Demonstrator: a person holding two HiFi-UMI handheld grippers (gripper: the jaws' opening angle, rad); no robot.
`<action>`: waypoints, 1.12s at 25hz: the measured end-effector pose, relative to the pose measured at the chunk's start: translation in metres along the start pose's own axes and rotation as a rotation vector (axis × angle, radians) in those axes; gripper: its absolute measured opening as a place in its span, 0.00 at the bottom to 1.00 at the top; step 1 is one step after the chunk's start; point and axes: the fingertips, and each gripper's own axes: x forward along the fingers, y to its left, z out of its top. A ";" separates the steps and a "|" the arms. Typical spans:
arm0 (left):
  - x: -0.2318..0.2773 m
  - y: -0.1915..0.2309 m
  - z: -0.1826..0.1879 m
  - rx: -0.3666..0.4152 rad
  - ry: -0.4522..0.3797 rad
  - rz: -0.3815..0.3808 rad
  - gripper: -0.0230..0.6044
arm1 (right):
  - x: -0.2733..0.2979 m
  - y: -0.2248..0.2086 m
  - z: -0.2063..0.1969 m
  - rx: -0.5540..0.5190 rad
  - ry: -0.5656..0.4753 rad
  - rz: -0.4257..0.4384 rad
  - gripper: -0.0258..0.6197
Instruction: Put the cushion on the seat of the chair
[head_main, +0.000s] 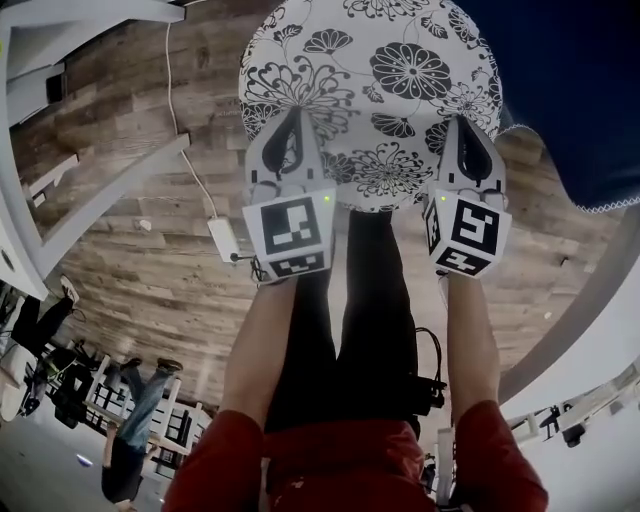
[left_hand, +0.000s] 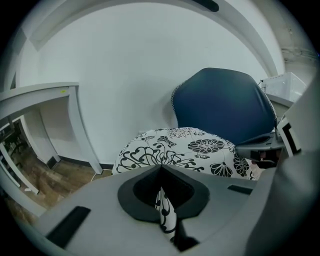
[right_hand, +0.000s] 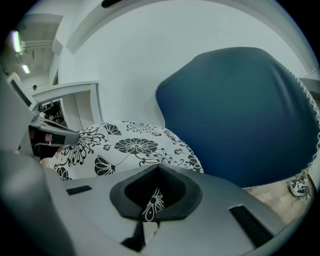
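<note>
A round white cushion (head_main: 370, 85) with black flower print hangs in the air between both grippers. My left gripper (head_main: 292, 125) is shut on the cushion's near left edge, and a fold of the cushion (left_hand: 165, 212) shows pinched between its jaws. My right gripper (head_main: 468, 135) is shut on the near right edge, with a pinch of printed cushion (right_hand: 150, 205) between its jaws. The blue chair (head_main: 560, 90) is at the upper right in the head view. From the gripper views the blue chair (right_hand: 240, 115) stands just behind the cushion (right_hand: 125, 150).
A white desk leg (head_main: 90, 210) and frame stand at the left on the wooden floor (head_main: 150, 270). A white cable with a power adapter (head_main: 225, 240) lies on the floor. The person's legs (head_main: 350, 330) are below the grippers. A curved white rail (head_main: 580, 310) runs at the right.
</note>
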 end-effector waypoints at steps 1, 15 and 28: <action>0.001 0.000 -0.001 -0.001 0.003 0.000 0.08 | 0.001 0.000 -0.001 -0.001 0.003 0.000 0.08; 0.019 0.000 -0.021 0.006 0.054 -0.002 0.08 | 0.017 0.000 -0.019 -0.002 0.046 -0.002 0.09; 0.026 0.000 -0.035 0.024 0.090 0.005 0.09 | 0.023 0.000 -0.024 -0.009 0.048 -0.022 0.09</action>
